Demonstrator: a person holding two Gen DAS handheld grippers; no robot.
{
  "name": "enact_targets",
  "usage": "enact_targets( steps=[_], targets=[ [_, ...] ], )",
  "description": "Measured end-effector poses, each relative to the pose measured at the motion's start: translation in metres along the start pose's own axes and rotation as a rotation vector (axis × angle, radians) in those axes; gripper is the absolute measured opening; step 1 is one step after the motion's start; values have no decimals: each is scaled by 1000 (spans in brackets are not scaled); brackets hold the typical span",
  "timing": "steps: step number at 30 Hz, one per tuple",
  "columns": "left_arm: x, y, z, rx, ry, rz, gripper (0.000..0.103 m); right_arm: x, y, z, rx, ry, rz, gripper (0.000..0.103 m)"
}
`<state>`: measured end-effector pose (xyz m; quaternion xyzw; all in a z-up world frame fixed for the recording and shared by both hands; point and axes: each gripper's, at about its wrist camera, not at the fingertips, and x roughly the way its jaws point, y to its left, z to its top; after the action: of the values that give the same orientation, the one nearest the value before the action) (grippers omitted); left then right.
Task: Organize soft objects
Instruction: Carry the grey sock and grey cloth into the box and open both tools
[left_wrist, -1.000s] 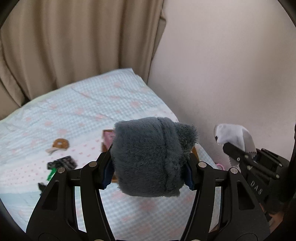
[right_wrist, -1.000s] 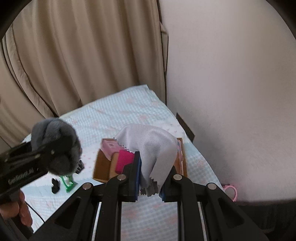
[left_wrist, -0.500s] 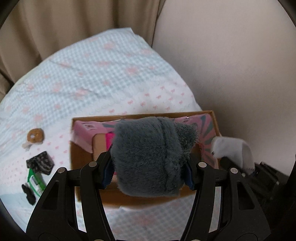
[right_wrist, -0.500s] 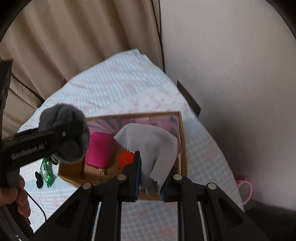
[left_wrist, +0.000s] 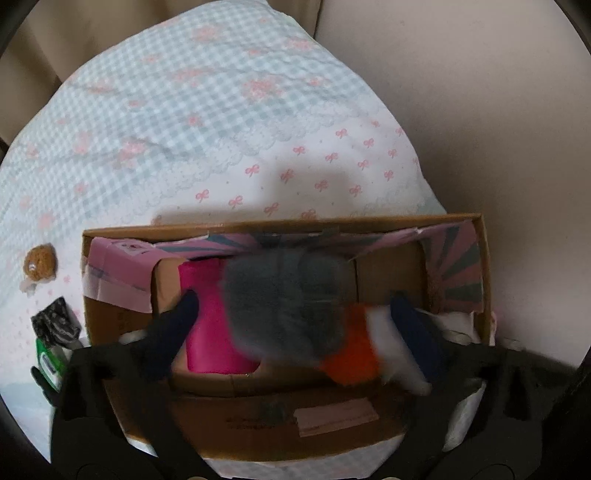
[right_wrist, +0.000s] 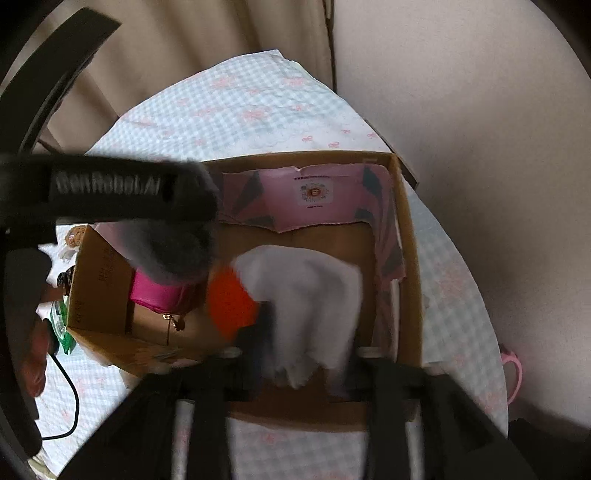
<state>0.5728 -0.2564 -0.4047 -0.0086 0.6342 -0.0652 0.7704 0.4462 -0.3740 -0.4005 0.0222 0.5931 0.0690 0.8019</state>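
A brown cardboard box (left_wrist: 280, 222) with a pink lining sits on the bed; it also shows in the right wrist view (right_wrist: 408, 258). My left gripper (left_wrist: 295, 302) is open over the box, and the grey plush (left_wrist: 284, 302) is blurred between its spread fingers, apart from them. The plush shows in the right wrist view (right_wrist: 173, 258) under the left gripper's body. My right gripper (right_wrist: 306, 339) is over the box with the white cloth (right_wrist: 314, 295) draped over its fingers. A magenta pouch (left_wrist: 210, 321) and an orange item (left_wrist: 351, 350) lie in the box.
A checked bedsheet with pink bows (left_wrist: 184, 110) covers the bed. A brown round toy (left_wrist: 38, 258), a black item (left_wrist: 55, 325) and a green packet (left_wrist: 46, 360) lie left of the box. A wall (right_wrist: 480, 129) runs along the right. A pink ring (right_wrist: 513, 373) lies by the wall.
Both grippers moved down over the box. My left gripper opened and let go of the grey plush, which drops into the box. The right gripper's fingers spread around the cloth.
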Motion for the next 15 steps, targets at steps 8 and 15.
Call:
enact_targets(
  steps=[8,15],
  targets=[
    [-9,4,1,9,-14,19,103,-4,4,-8,-53,-62,45,103],
    [-22,4,-2,13,-30,29,103,-18,3,-4,-62,-105,47,103]
  ],
)
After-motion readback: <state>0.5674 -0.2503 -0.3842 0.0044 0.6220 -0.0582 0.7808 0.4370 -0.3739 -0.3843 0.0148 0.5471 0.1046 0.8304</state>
